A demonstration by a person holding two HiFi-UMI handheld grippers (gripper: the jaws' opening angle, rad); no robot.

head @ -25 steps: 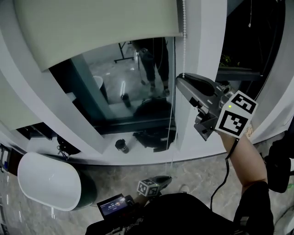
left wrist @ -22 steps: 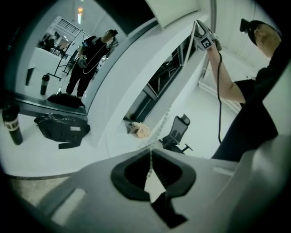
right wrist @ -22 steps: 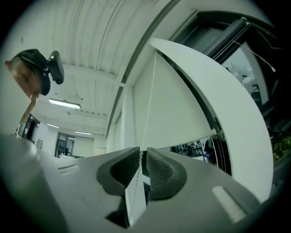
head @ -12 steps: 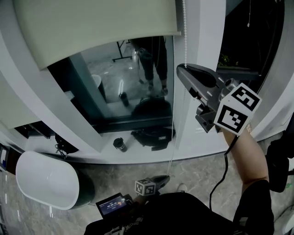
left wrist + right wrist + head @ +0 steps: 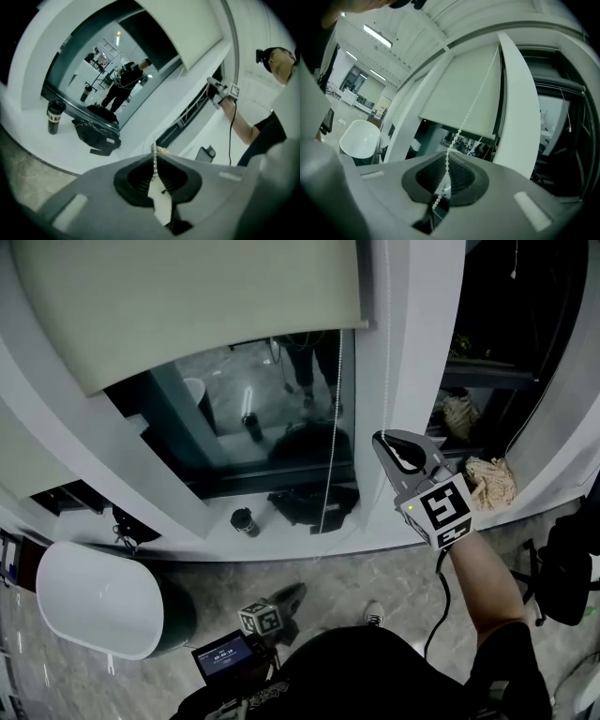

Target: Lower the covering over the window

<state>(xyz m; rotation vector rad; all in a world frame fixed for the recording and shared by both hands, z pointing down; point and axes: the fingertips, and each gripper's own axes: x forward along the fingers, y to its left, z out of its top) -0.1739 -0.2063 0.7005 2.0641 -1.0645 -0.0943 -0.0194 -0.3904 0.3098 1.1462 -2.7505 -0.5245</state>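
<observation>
While the left hand-held gripper (image 5: 156,152) and the right hand-held gripper (image 5: 451,151) are both pinching one bead chain (image 5: 386,352), one pale blind (image 5: 187,306) is hanging half-lowered at eleven o'clock.

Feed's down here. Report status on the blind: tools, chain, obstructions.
Left tool shut on bead chain, right tool shut on it higher up. Blind part-lowered, lower glass bare. Bag and can on sill beneath.

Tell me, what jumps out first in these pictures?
A pale blind partly covers the dark window at the top. Its bead chain runs down the right edge into the right claw, shut on it; the left claw, low in the middle, grips the chain too.
</observation>
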